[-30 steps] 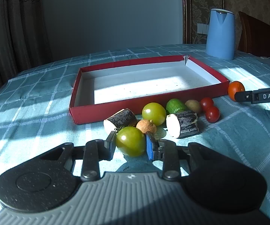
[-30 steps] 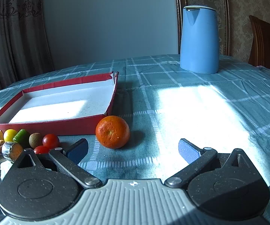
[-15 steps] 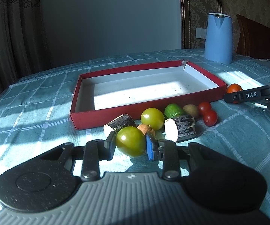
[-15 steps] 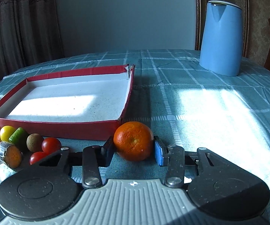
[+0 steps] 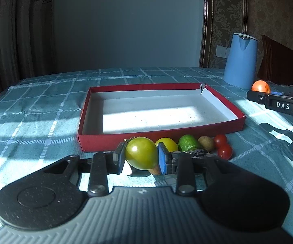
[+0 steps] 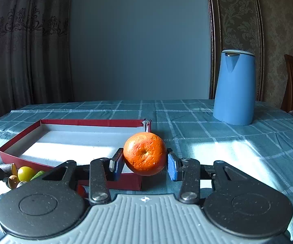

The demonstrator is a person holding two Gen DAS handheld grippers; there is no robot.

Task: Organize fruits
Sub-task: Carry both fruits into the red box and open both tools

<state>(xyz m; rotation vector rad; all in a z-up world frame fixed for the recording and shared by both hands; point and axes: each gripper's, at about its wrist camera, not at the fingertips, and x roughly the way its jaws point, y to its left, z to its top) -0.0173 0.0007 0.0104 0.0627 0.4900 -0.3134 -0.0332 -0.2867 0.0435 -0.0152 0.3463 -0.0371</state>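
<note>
A checked teal tablecloth (image 5: 45, 109) carries an empty red tray (image 5: 223, 95). The left gripper (image 5: 141, 155) is clamped on a green tomato (image 5: 141, 152) just before the tray's near wall; the right gripper (image 6: 144, 162), having just closed, clamps an orange (image 6: 145, 153) by its right corner. Lift both clear of the wall before lowering inside.

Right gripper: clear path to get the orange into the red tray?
Probably yes. The right gripper grips the orange above the tray's near corner; the tray floor ahead lies bare.
</note>
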